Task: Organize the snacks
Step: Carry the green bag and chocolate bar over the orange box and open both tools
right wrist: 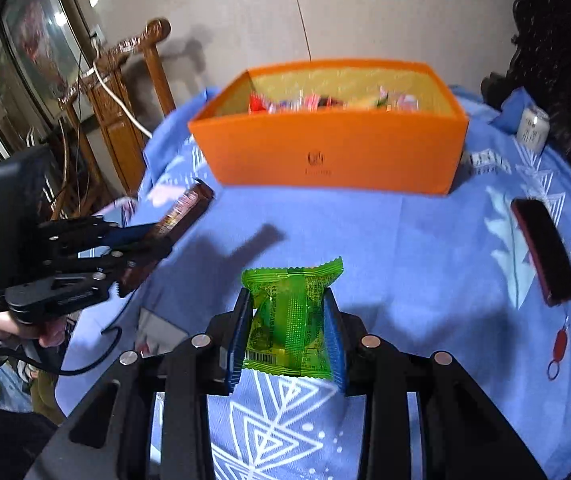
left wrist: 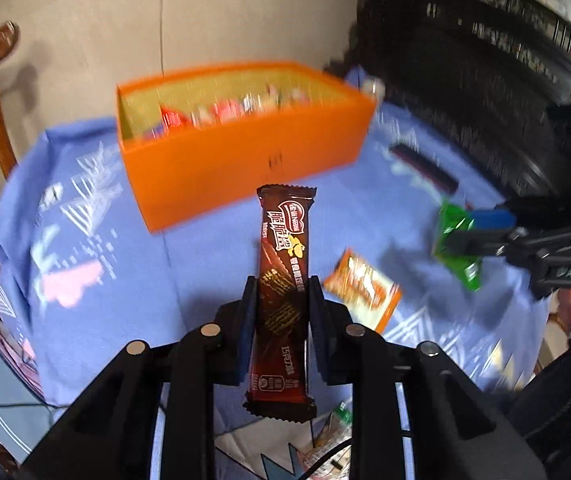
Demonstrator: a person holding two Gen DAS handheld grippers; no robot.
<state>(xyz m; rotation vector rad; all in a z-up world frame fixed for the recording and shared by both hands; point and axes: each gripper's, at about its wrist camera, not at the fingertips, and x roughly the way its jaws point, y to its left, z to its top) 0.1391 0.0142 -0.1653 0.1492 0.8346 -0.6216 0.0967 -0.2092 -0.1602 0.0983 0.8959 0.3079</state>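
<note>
The left gripper (left wrist: 281, 292) fingers clamp a brown bar (left wrist: 283, 280) and the right gripper (right wrist: 289, 312) fingers a green packet (right wrist: 291, 316), both raised off the desk (right wrist: 405, 240), presumably for the orange box (right wrist: 333, 152).

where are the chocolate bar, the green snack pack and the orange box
chocolate bar (left wrist: 283, 280): left wrist view, middle of the wrapper
green snack pack (right wrist: 291, 316): right wrist view, centre of the pack
orange box (right wrist: 325, 156): right wrist view, front wall

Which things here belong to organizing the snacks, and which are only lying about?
Belong to the job:
- brown chocolate wafer bar
- green plastic snack packet
- orange-and-white snack packet
- orange cardboard box

Lying about:
- dark red phone
- white can
- red key ring
</note>
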